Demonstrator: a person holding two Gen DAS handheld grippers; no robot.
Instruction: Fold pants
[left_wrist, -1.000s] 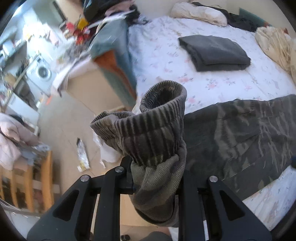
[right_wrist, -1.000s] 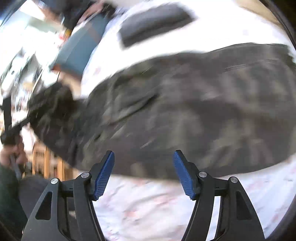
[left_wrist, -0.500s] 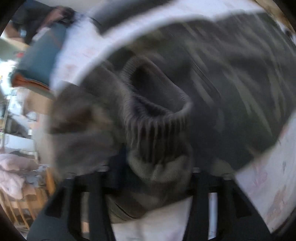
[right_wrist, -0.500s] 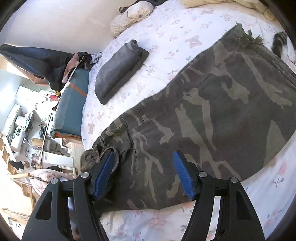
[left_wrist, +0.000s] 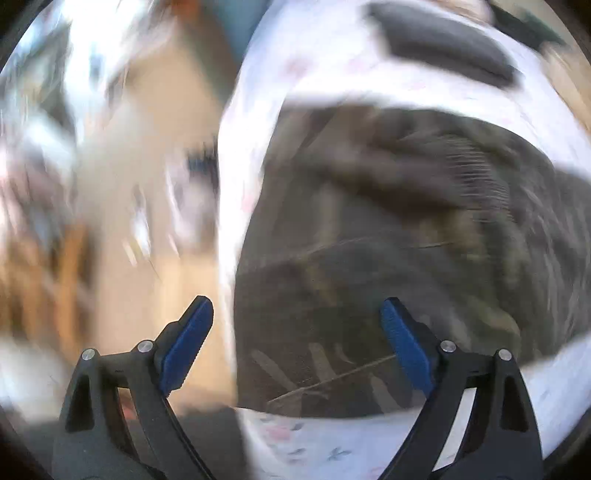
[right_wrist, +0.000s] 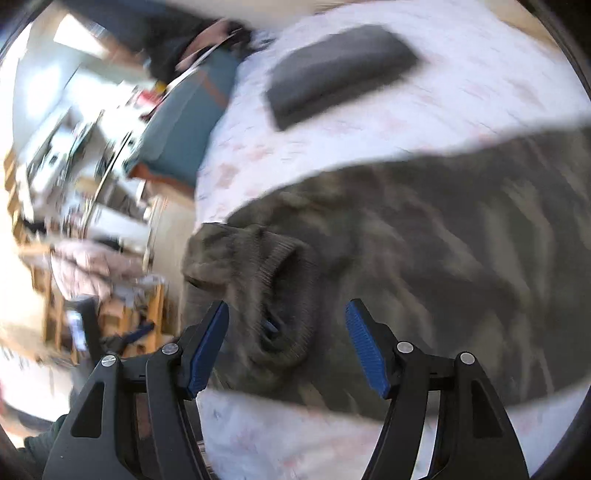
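Observation:
The camouflage pants (left_wrist: 388, 240) lie on the floral bed sheet (left_wrist: 332, 443), blurred by motion. They also show in the right wrist view (right_wrist: 443, 258), with the ribbed leg cuffs (right_wrist: 280, 291) bunched at their left end near the bed's edge. My left gripper (left_wrist: 295, 339) is open and empty, just above the near edge of the pants. My right gripper (right_wrist: 288, 339) is open and empty, with the cuffs lying between and just beyond its blue pads (right_wrist: 364, 343).
A folded dark grey garment (right_wrist: 336, 66) lies on the sheet farther back; it also shows in the left wrist view (left_wrist: 443, 44). Left of the bed are bare floor (left_wrist: 166, 184), a teal cushion (right_wrist: 188, 122), wooden chairs and clutter.
My left gripper has let go of the cuffs, opened and drawn back; the cuffs now lie on the pants. My right gripper has moved left toward the cuffs, still open.

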